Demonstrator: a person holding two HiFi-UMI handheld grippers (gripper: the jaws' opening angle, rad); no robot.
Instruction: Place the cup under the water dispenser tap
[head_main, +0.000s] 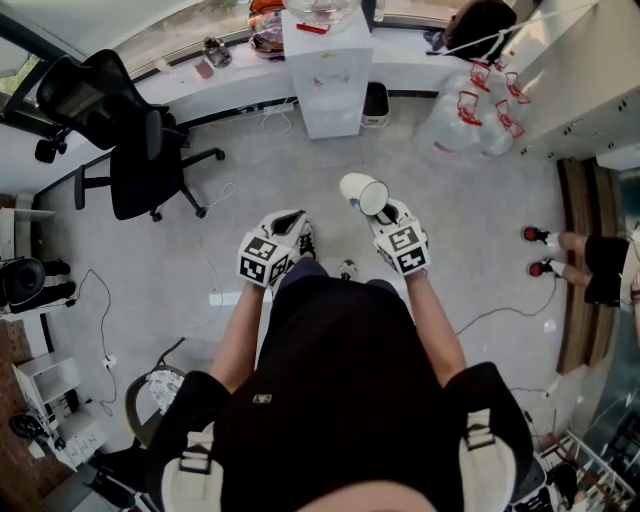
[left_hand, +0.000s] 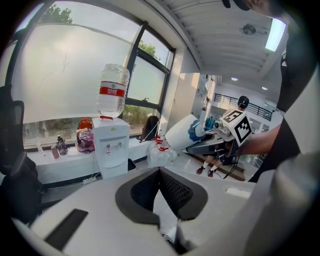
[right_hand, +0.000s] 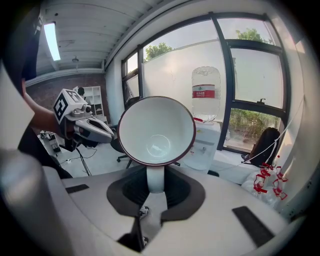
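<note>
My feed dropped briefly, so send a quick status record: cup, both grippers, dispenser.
cup: white mug with a dark red rim, held on its side, mouth towards the person
right gripper: shut on the mug's handle
left gripper: jaws together, empty
dispenser: white water dispenser topped by a clear bottle, ahead by the window, apart from the mug
task state: cup not yet under the tap

cup (right_hand: 156, 131): we count one (white inside)
water dispenser (head_main: 327, 75): one
bottle (left_hand: 113, 90): one
office chair (head_main: 130, 150): one
grippers: two, left gripper (head_main: 293, 225) and right gripper (head_main: 385, 208)
clear jugs (head_main: 470, 115): a heap, we cannot count them
</note>
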